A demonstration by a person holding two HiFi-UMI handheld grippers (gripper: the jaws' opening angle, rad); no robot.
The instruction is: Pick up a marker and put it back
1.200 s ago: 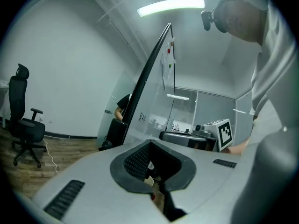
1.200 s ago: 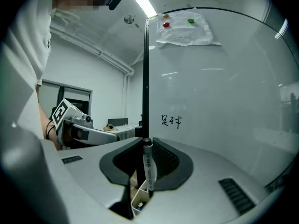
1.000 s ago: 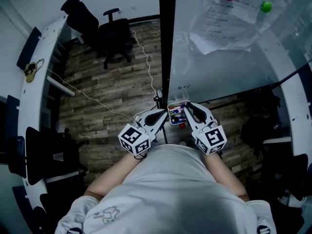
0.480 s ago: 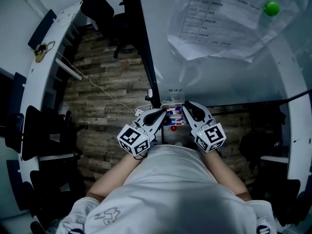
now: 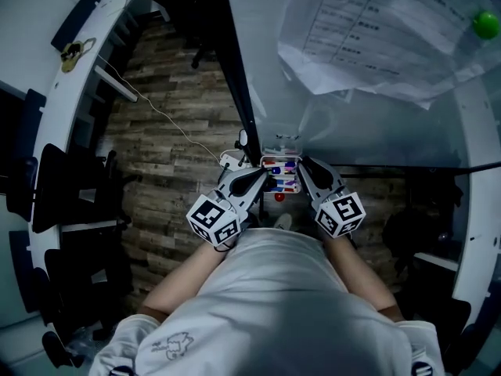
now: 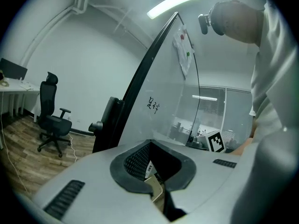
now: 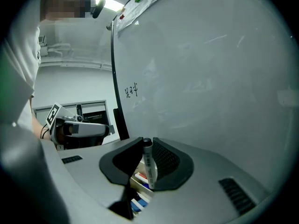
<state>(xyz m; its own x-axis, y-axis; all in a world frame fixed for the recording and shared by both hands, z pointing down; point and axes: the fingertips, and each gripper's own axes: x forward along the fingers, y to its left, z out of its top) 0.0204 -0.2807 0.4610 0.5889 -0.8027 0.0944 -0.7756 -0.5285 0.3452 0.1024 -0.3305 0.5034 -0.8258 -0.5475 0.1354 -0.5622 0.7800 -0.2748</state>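
At the marker tray (image 5: pixel 271 160) — both grippers.
Right gripper (image 5: pixel 303 164) pinches a marker (image 7: pixel 149 167), lower end hidden; left gripper (image 5: pixel 262 180) jaws parted — tray contact unclear.

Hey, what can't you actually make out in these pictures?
Left hand-held gripper: the pale piece between its jaws, left gripper view, mostly hidden by its own body.
Marker tray: marker count, head view, too small, the same gripper's tip overlaps it.
Marker label: right gripper view, too small.
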